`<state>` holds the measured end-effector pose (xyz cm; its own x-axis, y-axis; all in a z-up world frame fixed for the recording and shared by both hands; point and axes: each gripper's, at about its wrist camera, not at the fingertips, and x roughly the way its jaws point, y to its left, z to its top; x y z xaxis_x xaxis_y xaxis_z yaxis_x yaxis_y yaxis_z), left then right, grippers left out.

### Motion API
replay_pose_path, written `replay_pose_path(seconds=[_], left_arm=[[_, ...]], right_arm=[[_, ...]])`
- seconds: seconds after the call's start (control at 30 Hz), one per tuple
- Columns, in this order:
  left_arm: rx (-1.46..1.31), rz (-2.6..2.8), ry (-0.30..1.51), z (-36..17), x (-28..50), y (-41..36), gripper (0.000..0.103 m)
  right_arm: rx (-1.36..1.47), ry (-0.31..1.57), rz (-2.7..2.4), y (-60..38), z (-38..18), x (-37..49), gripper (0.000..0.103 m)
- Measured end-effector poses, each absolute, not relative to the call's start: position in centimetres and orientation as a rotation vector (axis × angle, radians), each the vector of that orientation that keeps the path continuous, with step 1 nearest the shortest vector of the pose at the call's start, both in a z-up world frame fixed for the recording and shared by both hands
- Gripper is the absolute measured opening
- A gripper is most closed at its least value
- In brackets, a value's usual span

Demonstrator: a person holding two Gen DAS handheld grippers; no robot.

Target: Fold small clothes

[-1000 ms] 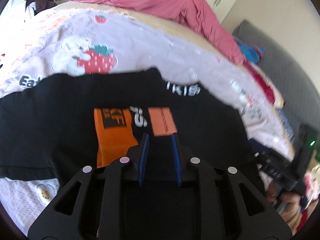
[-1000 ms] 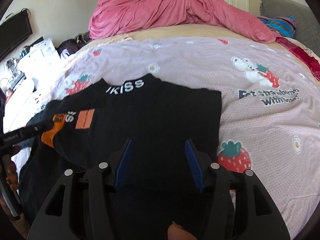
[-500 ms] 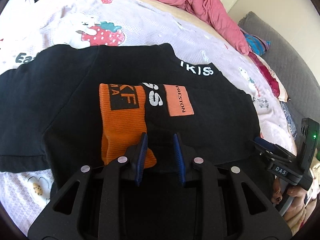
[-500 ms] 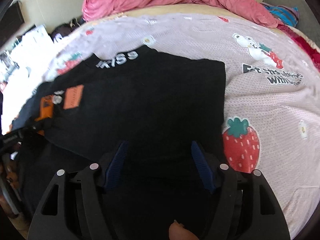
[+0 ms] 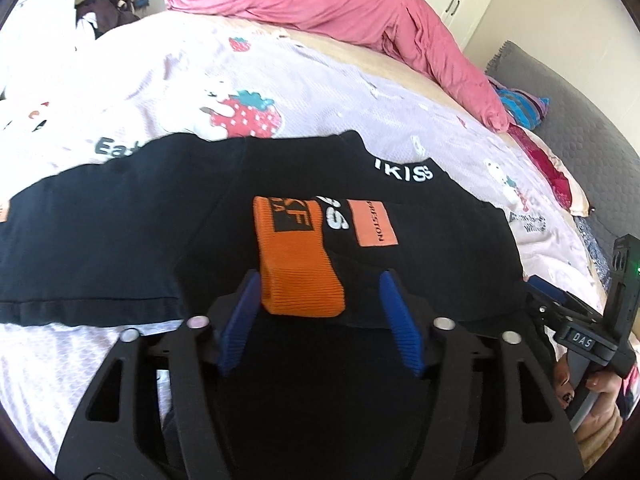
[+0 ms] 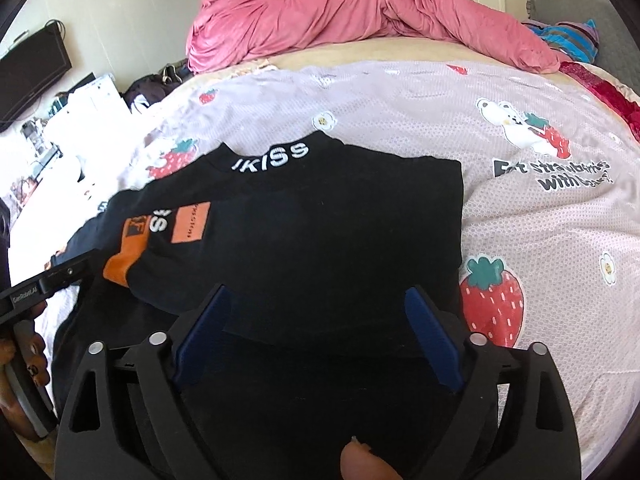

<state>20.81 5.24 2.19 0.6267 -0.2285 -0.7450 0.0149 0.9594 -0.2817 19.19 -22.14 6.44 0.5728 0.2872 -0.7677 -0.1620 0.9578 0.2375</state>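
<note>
One bed took up nearly all of both views, spread with one pale pink cover (image 6: 400,112) printed with strawberries and bears. One rumpled pink quilt (image 6: 360,16) lay heaped along its far edge, at twelve o'clock. One black shirt (image 6: 320,232) lay flat on the cover at the centre of the right wrist view, its collar lettering at eleven o'clock; one sleeve with an orange cuff (image 5: 298,264) was folded in across the body, two orange patches showing on it. One striped blue cloth (image 6: 572,38) sat at two o'clock beside the quilt.

The left gripper (image 5: 320,318) hovered over the near part of the shirt, its two blue fingers spread wide either side of the cuff, gripping nothing. The right gripper (image 6: 318,346) hung over the shirt's near hem at six o'clock, its two fingers likewise wide apart with only cloth below them.
</note>
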Motion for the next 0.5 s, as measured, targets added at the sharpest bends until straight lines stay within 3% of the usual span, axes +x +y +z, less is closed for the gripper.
replay_pose_path(seconds=[0.17,0.5], left_arm=[[-0.296,-0.091,0.843,2.9,19.9,6.6,0.091],[-0.346,0.045,0.82,3.3,17.9,10.3,0.094]], right_arm=[[0.18,0.892,0.254,-22.5,7.1,19.0,0.098],[0.195,0.848,0.254,-21.9,7.9,19.0,0.098]])
